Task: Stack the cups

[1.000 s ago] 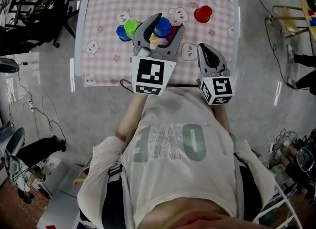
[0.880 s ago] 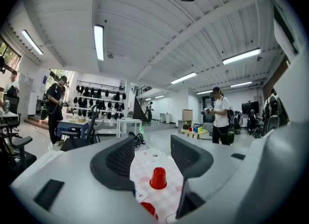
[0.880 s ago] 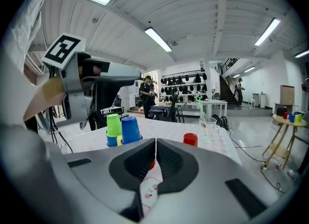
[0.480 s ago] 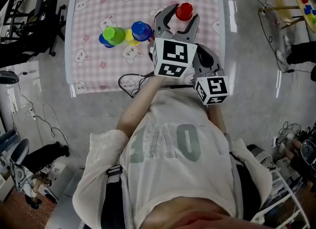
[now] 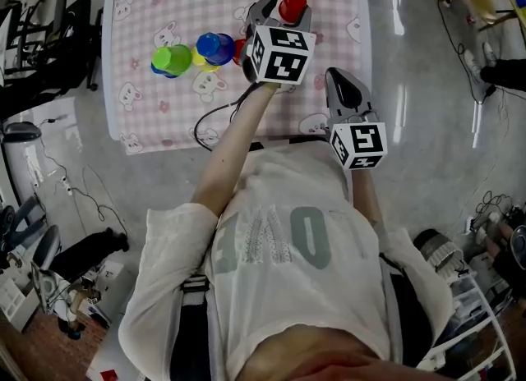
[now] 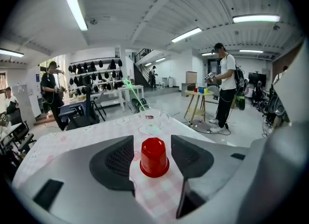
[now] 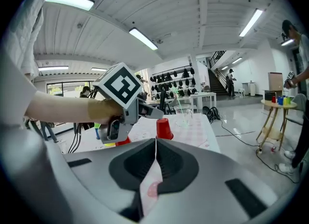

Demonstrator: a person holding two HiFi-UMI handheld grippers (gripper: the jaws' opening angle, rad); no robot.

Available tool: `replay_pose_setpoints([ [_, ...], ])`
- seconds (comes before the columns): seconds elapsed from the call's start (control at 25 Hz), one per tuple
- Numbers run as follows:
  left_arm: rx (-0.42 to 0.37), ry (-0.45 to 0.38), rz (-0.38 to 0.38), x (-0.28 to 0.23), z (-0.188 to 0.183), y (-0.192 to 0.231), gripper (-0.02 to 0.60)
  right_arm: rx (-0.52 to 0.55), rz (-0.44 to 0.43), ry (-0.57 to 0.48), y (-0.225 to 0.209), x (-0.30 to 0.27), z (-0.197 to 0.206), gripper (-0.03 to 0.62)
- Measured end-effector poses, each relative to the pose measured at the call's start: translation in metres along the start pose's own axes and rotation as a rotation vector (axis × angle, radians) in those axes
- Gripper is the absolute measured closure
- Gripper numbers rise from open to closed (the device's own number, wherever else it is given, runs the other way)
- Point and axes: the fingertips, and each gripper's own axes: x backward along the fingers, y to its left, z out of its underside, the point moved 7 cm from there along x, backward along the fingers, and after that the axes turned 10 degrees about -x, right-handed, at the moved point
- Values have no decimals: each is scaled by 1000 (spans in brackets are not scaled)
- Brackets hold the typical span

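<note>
An upside-down red cup (image 6: 154,157) stands alone on the pink checked tablecloth (image 5: 156,108), toward the far right of the table (image 5: 293,3). My left gripper (image 6: 152,143) is open around it, one jaw on each side with a small gap between pads and cup. In the head view that gripper (image 5: 283,10) reaches across the table. A cluster of cups lies to the left: green (image 5: 173,59), yellow (image 5: 197,60), blue (image 5: 215,46) and another red one (image 5: 240,49). My right gripper (image 7: 155,143) is shut and empty, hovering off the table's near right corner (image 5: 337,77).
A clear glass (image 6: 154,121) stands beyond the red cup near the far table edge. A black cable (image 5: 215,121) trails over the table's near edge. Office chairs (image 5: 41,34) stand left of the table; people and small tables stand farther off in the room.
My left gripper has swung from above the cup cluster to the right and down, and now straddles the lone red cup. The right gripper drifted slightly forward, still shut.
</note>
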Motion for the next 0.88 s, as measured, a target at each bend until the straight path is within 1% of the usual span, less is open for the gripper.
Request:
replay_pose_setpoints([
  [0.16,20,59,31,-15,10,-1,357,-13,21,-5,-4,3,3,565],
  [0.52,45,95,55,-29,16,0,357,-32,60,-27,-9,1,0,565],
  [0.88,67,116,58,-33,17,2,364,-14,85,-23,-18,1,-7,565],
])
